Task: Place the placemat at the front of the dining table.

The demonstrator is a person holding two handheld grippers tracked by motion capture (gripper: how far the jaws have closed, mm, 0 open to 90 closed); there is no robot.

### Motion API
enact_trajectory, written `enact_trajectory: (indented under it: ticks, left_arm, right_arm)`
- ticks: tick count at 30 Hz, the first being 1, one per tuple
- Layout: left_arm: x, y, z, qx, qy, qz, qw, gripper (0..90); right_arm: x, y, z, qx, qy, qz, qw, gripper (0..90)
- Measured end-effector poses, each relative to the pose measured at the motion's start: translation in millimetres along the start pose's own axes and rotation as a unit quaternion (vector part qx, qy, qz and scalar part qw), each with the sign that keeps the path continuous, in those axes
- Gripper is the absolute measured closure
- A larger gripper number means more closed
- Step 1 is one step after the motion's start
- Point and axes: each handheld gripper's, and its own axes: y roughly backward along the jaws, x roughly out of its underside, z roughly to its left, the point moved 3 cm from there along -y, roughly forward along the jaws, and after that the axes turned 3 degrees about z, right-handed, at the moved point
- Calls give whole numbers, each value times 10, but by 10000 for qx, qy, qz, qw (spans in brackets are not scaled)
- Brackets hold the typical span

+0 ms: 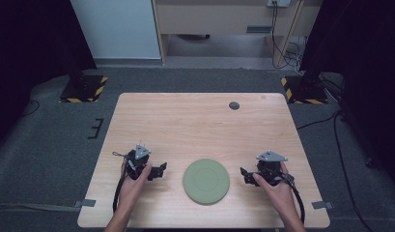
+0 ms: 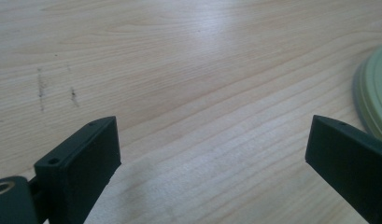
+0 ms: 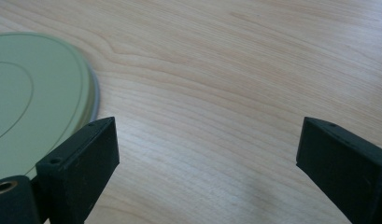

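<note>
green plate [image 1: 205, 181] flat on the table [image 1: 195, 121] near the front edge, sitting between both tools, left hand-held gripper [image 1: 162, 168] and right hand-held gripper [image 1: 243, 173] just beside it, jaws spread wide, holding nothing

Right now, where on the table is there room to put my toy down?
The whole far half of the table is bare wood, bordered only by a small dark disc near the far edge. The near strip is crowded: the green plate sits between the left gripper and right gripper.
</note>
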Motion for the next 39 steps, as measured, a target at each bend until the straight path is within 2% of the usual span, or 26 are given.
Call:
enact_trajectory:
  ticks: [7,11,15,17,22,25,33,39]
  left_arm:
    - [15,57,-76,131,-39,-142,9998,29]
    - [19,67,-116,177,-98,-144,9997,30]
    - [32,62,-165,227,-140,-130,9996,30]
    - [33,59,-180,227,-189,-119,9995,30]
    - [50,61,-220,283,-190,-99,9994,31]
    - [100,72,-286,314,-283,-29,9991,31]
    - [101,31,-415,441,-480,-12,9979,30]
    - [96,19,-468,497,-541,-17,9973,30]
  right_arm:
    - [25,84,147,-192,127,-45,9997,56]
    - [42,86,219,-279,286,-7,9992,52]
    - [45,79,262,-358,320,-17,9988,52]
    - [57,61,317,-436,428,29,9981,51]
    - [64,41,352,-511,434,57,9977,58]
    - [60,43,378,-544,474,72,9974,59]
    - [60,45,421,-581,548,50,9968,66]
    - [76,16,442,-590,591,105,9965,68]
